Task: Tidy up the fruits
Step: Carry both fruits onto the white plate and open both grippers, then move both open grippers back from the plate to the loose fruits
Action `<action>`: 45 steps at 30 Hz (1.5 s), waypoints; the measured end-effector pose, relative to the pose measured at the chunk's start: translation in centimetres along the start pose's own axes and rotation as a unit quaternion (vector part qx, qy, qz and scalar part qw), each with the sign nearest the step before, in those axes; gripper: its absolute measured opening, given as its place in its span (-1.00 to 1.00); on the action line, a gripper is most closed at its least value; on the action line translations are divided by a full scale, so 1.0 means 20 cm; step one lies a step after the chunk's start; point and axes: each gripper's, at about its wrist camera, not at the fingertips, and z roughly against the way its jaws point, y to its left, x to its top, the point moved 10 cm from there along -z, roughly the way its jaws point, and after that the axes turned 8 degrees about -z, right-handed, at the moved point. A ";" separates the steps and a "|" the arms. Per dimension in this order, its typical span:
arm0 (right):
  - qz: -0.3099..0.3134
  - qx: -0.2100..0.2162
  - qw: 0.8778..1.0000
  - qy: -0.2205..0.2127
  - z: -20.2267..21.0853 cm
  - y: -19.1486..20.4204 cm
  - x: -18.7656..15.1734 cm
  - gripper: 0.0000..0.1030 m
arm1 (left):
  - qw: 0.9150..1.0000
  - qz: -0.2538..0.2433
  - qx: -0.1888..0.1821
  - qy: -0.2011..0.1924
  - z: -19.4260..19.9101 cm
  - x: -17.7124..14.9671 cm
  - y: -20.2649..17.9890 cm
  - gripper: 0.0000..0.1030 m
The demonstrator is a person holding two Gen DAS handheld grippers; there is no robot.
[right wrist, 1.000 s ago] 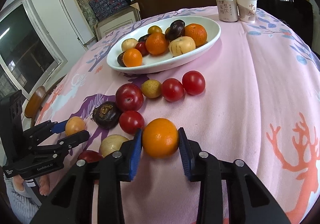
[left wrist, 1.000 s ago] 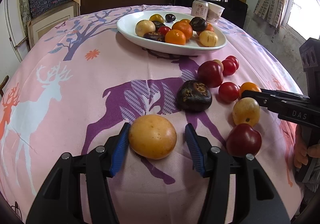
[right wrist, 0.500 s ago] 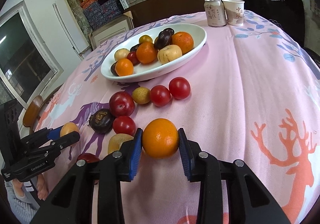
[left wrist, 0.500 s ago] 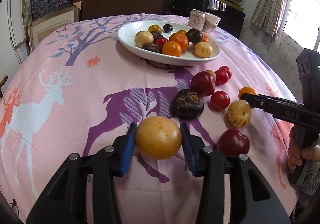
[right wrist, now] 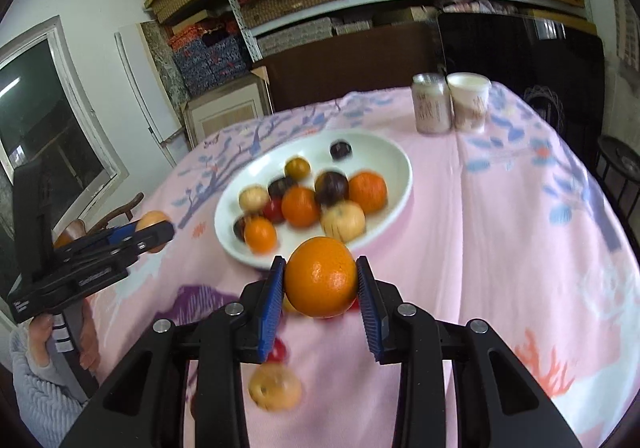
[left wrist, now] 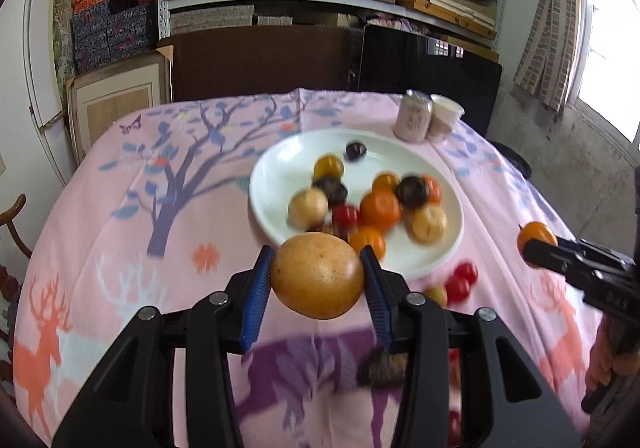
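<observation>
Both grippers are now riding higher than a second ago, each carrying a fruit that was resting on the table then. The left gripper is clamping a yellow-brown fruit between its blue pads, its jaws having just been closing around it, and the fruit is hanging clear of the pink deer-print tablecloth, just in front of the near rim of the white plate. The right gripper is gripping an orange, jaws closed on its sides, and is likewise holding it in the air just short of the plate's near edge. The plate is already holding a blurred heap of oranges, pale yellow fruits, a red one and several dark ones. Loose fruit is lying on the cloth below the grippers: small red tomatoes beside the plate, a dark fruit partly hidden behind the left gripper, and a pale yellow fruit under the right one. A can and a paper cup are standing side by side at the table's far edge.
</observation>
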 end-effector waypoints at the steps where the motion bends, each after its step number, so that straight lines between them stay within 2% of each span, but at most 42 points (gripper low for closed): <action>1: 0.007 -0.001 1.000 -0.004 -0.02 0.03 0.04 -0.30 | 1.000 0.002 -0.001 -0.001 -0.03 0.05 0.01 -0.16; 7: 0.025 0.008 1.000 0.000 -0.21 0.15 0.15 -0.30 | 1.000 0.014 0.001 0.006 -0.30 0.25 0.06 -0.16; 12: 0.029 0.000 0.999 0.012 -0.39 0.16 0.16 -0.29 | 0.999 0.036 0.005 0.022 -0.53 0.29 0.16 -0.16; 15: 0.013 0.008 1.000 0.008 -0.42 0.12 0.15 0.31 | 0.997 0.066 -0.009 0.031 -0.62 0.26 0.22 -0.14; 18: -0.003 0.002 1.000 -0.008 -0.39 0.06 0.18 0.31 | 0.997 0.067 -0.014 0.040 -0.67 0.22 0.24 -0.10; 21: -0.023 0.008 1.000 -0.011 -0.37 0.03 0.19 0.32 | 0.997 0.074 -0.017 0.032 -0.65 0.23 0.25 0.06; 23: -0.026 0.007 1.000 -0.009 -0.37 0.02 0.18 0.33 | 0.997 0.071 -0.010 0.021 -0.62 0.25 0.24 0.27; 30: -0.020 0.002 1.000 -0.015 -0.34 0.02 0.16 0.33 | 0.999 0.042 0.006 0.009 -0.51 0.28 0.16 0.30; 33: -0.014 0.002 1.000 -0.023 -0.30 0.03 0.16 0.35 | 1.000 0.014 0.026 0.005 -0.45 0.27 0.10 0.31; 36: -0.011 0.005 1.000 -0.027 -0.27 0.05 0.15 0.36 | 0.999 -0.008 0.050 -0.003 -0.37 0.24 0.06 0.48; 37: -0.011 0.007 1.000 -0.028 -0.26 0.05 0.15 0.36 | 0.998 -0.011 0.057 -0.007 -0.34 0.21 0.05 0.55; 45: 0.004 0.007 0.999 -0.036 -0.13 0.05 0.03 0.45 | 0.998 -0.001 0.068 -0.001 -0.17 -0.02 0.01 0.56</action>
